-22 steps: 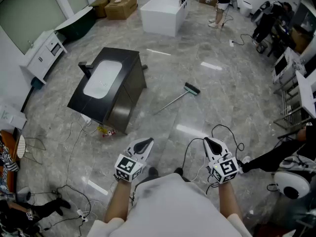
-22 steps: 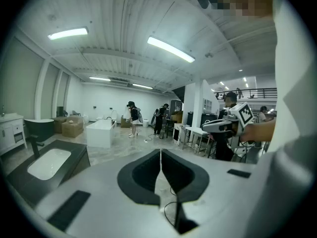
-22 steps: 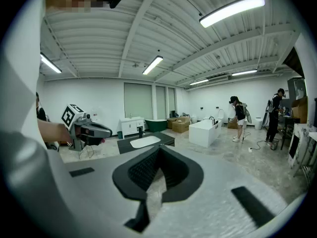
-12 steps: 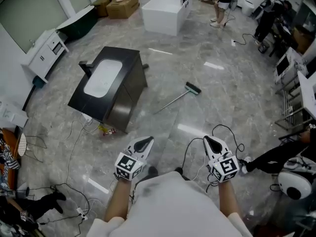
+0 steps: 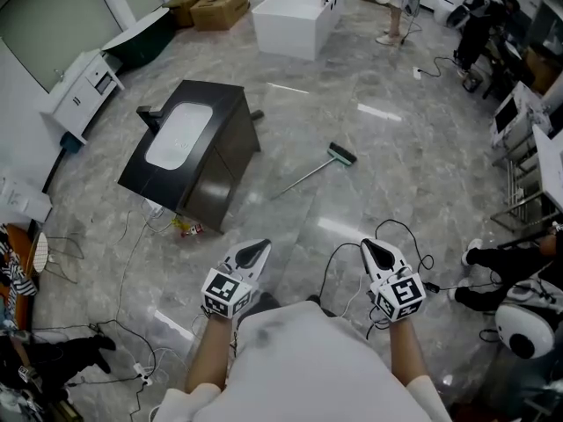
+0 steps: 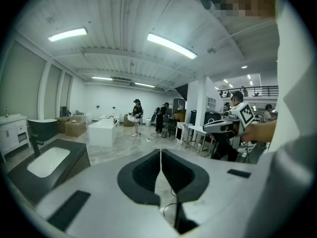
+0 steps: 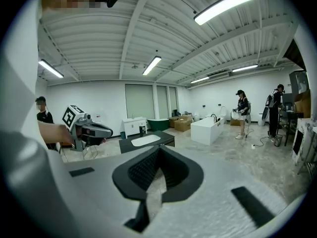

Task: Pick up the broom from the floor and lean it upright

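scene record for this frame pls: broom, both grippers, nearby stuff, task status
broom: flat on the floor, brush head at its far right end
left gripper: jaws together, empty
right gripper: jaws together, empty
nearby: black vanity cabinet left of the broom; white bathtub farther back; black cable by the right gripper
task status: broom not yet reached, well ahead of both grippers
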